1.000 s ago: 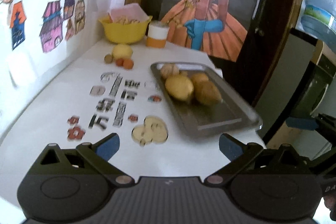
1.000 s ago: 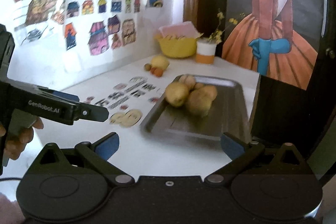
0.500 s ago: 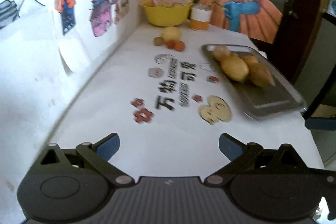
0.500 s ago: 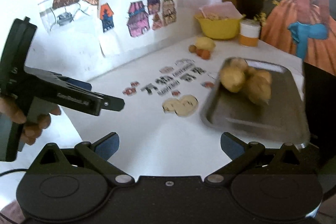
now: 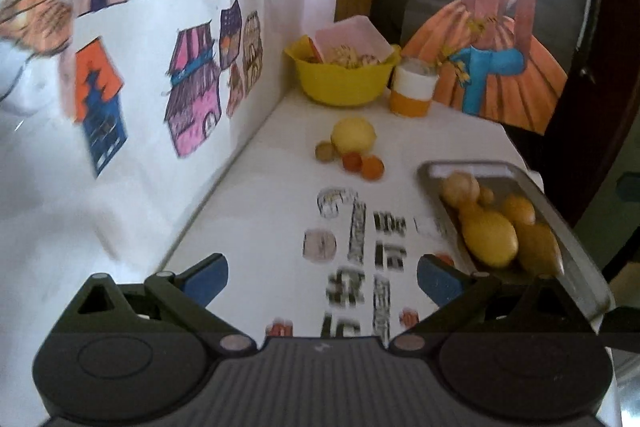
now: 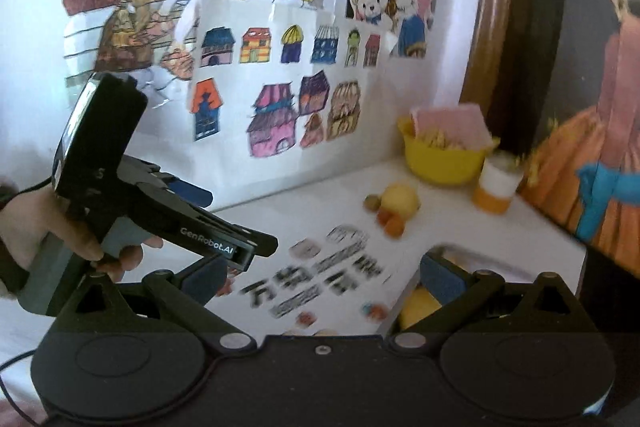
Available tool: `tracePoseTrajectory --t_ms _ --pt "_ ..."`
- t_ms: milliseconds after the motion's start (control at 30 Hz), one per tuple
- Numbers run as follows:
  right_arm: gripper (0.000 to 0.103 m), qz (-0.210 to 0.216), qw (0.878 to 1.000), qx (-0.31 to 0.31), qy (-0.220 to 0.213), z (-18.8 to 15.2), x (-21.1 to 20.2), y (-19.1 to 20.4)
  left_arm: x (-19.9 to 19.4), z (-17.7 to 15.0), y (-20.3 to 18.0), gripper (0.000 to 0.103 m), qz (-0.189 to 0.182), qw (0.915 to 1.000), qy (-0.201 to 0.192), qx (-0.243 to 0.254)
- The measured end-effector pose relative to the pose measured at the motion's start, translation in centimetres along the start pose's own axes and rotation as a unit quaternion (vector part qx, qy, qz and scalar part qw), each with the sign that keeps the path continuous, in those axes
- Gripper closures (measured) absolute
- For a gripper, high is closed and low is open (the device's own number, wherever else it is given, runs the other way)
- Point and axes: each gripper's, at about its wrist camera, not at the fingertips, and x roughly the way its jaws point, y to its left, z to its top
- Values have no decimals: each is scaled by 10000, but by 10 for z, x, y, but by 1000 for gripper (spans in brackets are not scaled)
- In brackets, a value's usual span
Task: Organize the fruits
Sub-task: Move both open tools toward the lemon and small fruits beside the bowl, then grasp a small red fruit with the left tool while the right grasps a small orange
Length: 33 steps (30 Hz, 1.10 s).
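The loose fruit cluster [image 5: 352, 149] lies on the surface [image 5: 280, 187] at 12 o'clock from the left gripper [image 5: 322, 277], fingers spread, empty. The right gripper [image 6: 322, 277], also spread, stands farther; the tray [image 5: 568, 235] lies at 2 o'clock.

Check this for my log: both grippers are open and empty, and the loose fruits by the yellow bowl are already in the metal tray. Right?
Not quite. The loose fruits by the yellow bowl lie on the white table, outside the metal tray, as the left wrist view shows. The left gripper and right gripper are open and empty.
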Motion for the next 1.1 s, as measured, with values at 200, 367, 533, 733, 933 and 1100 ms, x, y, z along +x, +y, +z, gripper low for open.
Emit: tracePoseTrajectory --t_ms 200,367,533,733,933,1100 --pt "1 -536 9963 -636 -210 27 42 -29 33 28 -2 0 -129 9973 -722 52" --pt "1 -324 9970 -706 -11 36 88 -66 75 57 -11 0 -134 9954 -922 220" --pt "8 58 9976 -622 285 21 143 -91 130 67 -8 1 -45 9975 -696 139" --pt "19 311 9934 -818 737 -2 192 -103 169 63 9 1 -112 9989 -440 -147" --pt "32 528 9881 -973 1070 -3 237 -104 193 68 9 4 -429 9984 -199 -318" --pt "52 655 9860 -1028 1134 -3 257 -106 208 72 12 18 -942 9938 22 -597"
